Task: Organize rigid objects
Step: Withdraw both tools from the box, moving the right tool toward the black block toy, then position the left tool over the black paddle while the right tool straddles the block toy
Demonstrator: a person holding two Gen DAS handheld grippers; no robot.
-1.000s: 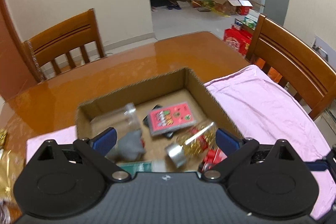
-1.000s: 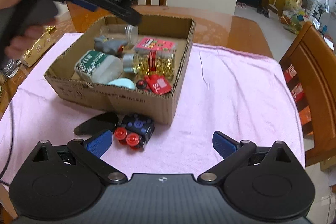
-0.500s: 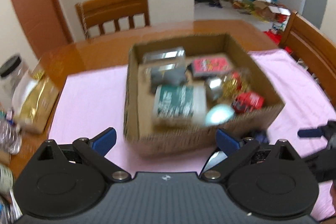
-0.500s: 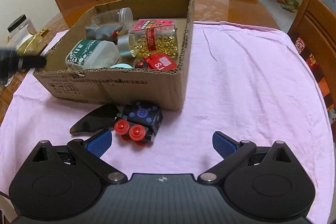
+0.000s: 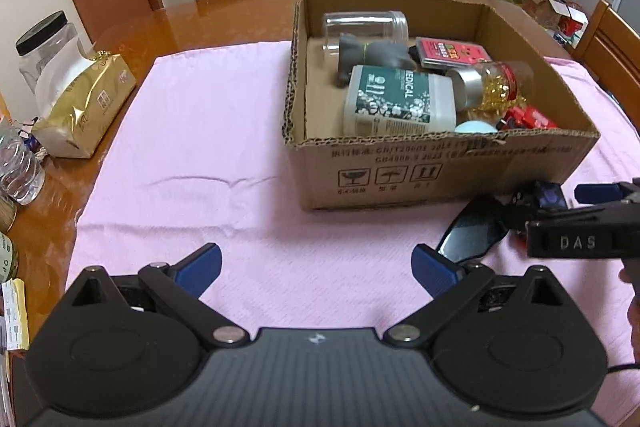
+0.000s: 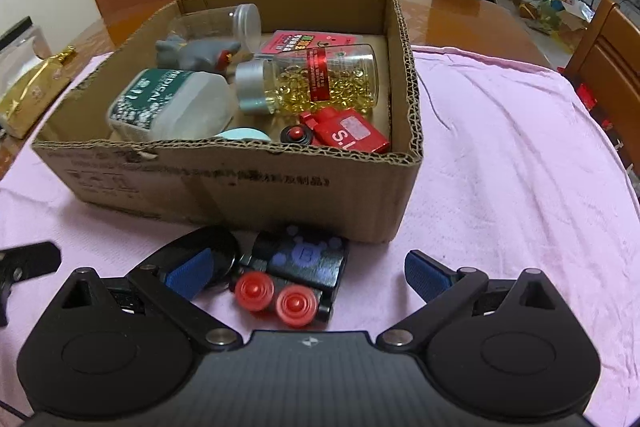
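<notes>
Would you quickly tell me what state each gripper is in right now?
Left gripper: open, holding nothing, above the pink cloth.
Right gripper: open, jaws either side of the black toy with red wheels, not closed on it.

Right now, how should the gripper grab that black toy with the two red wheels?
Grip the black toy's boxy body across its two long flat sides, coming from above with the open right gripper. The red wheels are round and slippery, and the cardboard box blocks the far side.
</notes>
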